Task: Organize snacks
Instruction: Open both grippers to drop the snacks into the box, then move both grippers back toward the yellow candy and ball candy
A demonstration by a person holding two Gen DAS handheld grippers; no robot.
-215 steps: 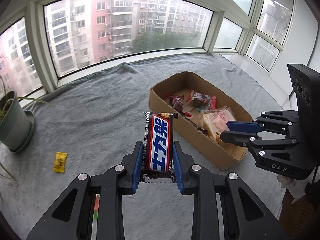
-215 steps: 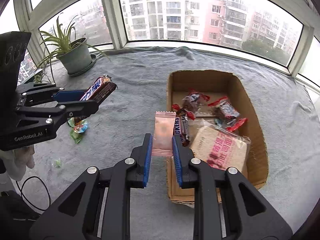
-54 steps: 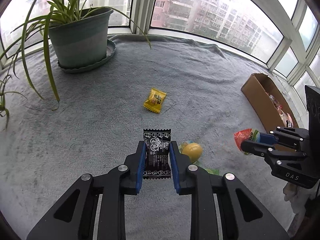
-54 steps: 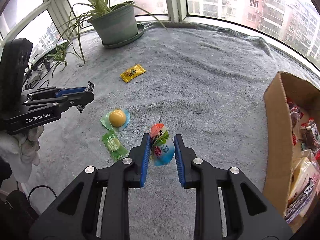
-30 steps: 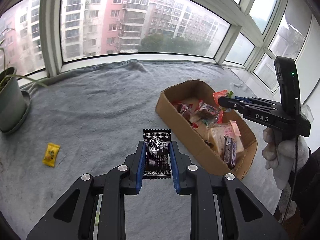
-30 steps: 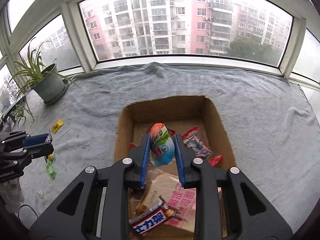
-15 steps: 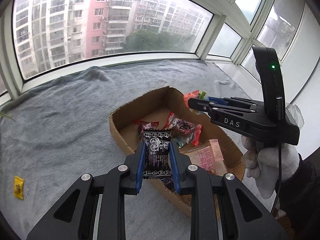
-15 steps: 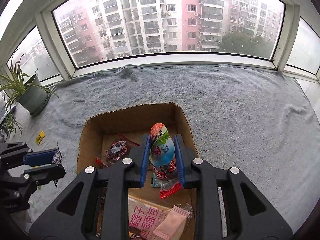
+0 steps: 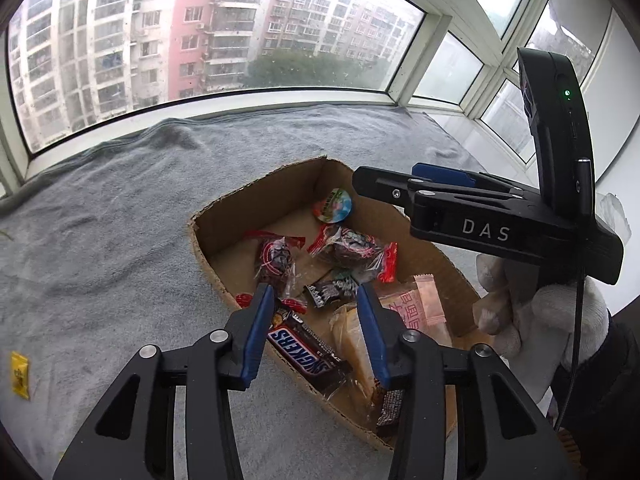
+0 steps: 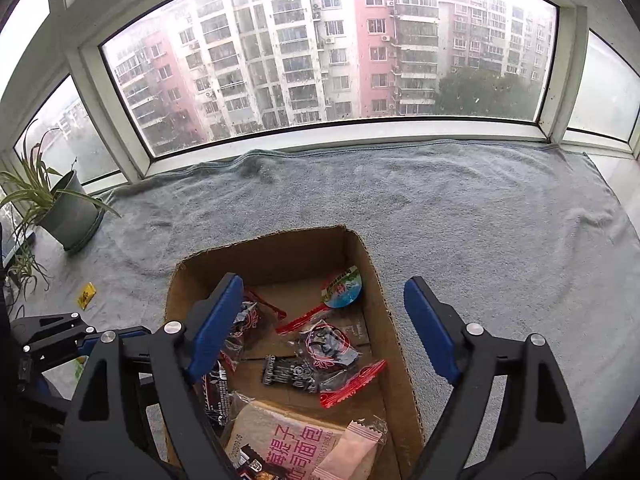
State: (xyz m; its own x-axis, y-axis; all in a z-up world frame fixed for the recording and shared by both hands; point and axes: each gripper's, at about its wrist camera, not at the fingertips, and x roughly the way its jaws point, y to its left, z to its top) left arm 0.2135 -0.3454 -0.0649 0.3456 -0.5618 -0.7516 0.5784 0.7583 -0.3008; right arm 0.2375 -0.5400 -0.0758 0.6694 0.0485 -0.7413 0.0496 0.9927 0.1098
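Both grippers, left (image 9: pixel 316 316) and right (image 10: pixel 324 320), gape empty above the box (image 10: pixel 372 276); jelly cup (image 10: pixel 343 287) at twelve o'clock inside.

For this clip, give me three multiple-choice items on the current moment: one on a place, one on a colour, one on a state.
1. Where is the round jelly cup?
A. On the grey blanket
B. In the cardboard box, near its far end
C. Between the right gripper's fingers

2. What colour is the small packet lying on the blanket outside the box?
A. Yellow
B. Blue
C. White

3. How do both grippers stand?
A. Both shut on snacks
B. Only the left open
C. Both open, holding nothing

Answers:
1 B, it lies on the box floor by the far wall.
2 A, its wrapper is yellow.
3 C, the left gripper and right gripper show fingers spread wide with nothing between them.
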